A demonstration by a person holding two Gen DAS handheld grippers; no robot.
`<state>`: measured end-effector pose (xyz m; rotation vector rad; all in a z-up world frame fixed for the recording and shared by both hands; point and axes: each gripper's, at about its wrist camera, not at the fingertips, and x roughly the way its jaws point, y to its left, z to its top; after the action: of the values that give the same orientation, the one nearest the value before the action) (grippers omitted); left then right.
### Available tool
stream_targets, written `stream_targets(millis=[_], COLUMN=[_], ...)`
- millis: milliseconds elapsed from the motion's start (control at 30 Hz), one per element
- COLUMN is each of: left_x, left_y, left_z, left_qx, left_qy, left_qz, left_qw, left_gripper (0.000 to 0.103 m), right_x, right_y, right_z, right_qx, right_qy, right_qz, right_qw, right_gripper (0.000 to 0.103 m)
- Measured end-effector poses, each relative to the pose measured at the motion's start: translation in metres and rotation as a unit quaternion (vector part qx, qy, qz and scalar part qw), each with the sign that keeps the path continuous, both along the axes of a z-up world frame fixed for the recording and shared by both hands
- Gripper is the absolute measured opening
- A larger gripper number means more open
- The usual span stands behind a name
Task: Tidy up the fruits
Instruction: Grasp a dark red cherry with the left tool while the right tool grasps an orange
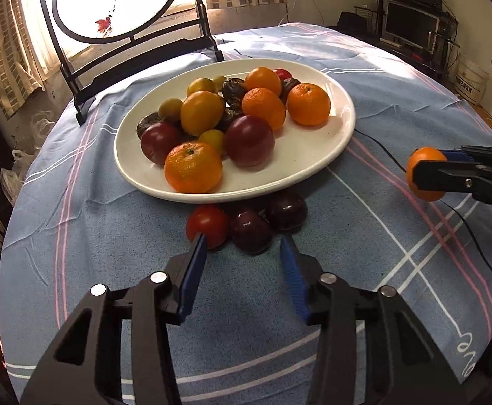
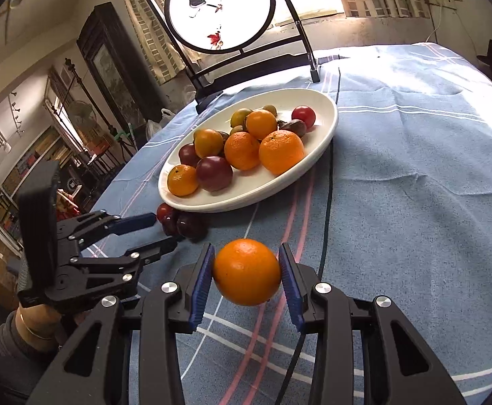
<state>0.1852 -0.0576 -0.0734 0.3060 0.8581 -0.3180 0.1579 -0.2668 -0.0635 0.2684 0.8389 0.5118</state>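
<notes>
White plate [image 1: 333, 141] in the middle of the left wrist view, full of fruit, on a blue striped cloth [image 1: 111, 222]. Bare white room on the plate's right side, next to a mandarin [image 1: 308, 104]. Wide bare cloth at the right of the right wrist view. Black cable [image 2: 326, 202] along the plate's right rim there, down to the bottom of the frame. Round picture stand [image 1: 117, 3] at the upper left, just behind the plate's far rim.

Three small fruits on the cloth, tight against the plate's near rim: a red tomato [image 1: 208, 225] on the left, a dark plum [image 1: 251, 231] in the middle, another dark plum [image 1: 286, 210] on the right.

Left gripper [image 1: 244, 263] low in the frame, jaws wide apart, nothing inside. Left blue pad tip right in front of the tomato, middle plum just past the gap.

Right gripper [image 2: 247, 275] at the bottom middle of its own view, squeezing an orange [image 2: 247, 271] between both blue pads, lifted off the cloth. Same orange [image 1: 426, 173] at the right edge of the left wrist view, well apart from the plate.
</notes>
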Motion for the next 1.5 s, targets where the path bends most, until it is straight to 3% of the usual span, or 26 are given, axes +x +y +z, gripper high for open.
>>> stream_targets(millis=[267,300,333,433,633,767,1167,1500], left_x=[-0.002,-0.006,-0.009,-0.018,-0.001,0.004,0.011,-0.013], left_y=[-0.002,-0.007,-0.013,-0.026,-0.017,-0.027,-0.039,-0.006], left_z=[0.0,0.0,0.0,0.002,-0.001,-0.009,-0.004,0.006], left_qx=[-0.02,-0.024,-0.023,-0.036,-0.03,-0.011,-0.017,-0.041], left_qy=[0.01,0.012,0.013,0.012,0.018,0.035,0.024,0.021], left_qz=[-0.022,-0.036,-0.049,-0.078,-0.04,-0.057,-0.069,-0.048], left_qw=[0.9995,0.999,0.9985,0.9962,0.9986,0.9977,0.9972,0.9978], left_gripper=[0.043,0.03,0.026,0.027,0.027,0.027,0.03,0.029], right_x=[-0.005,-0.005,-0.006,-0.006,-0.007,-0.007,-0.005,-0.006], right_y=[-0.009,-0.01,-0.011,-0.013,-0.008,-0.009,-0.011,-0.006], right_z=[0.003,0.004,0.004,0.005,0.005,0.005,0.004,0.005], right_qx=[0.038,0.042,0.044,0.049,0.035,0.038,0.043,0.033], right_qy=[-0.009,-0.01,-0.012,-0.014,-0.014,-0.014,-0.007,-0.01], right_qz=[0.004,0.004,0.004,0.001,0.007,0.007,0.007,0.018], right_qw=[0.999,0.999,0.999,0.999,0.999,0.999,0.999,0.999], right_gripper=[0.04,0.04,0.04,0.04,0.04,0.04,0.04,0.04])
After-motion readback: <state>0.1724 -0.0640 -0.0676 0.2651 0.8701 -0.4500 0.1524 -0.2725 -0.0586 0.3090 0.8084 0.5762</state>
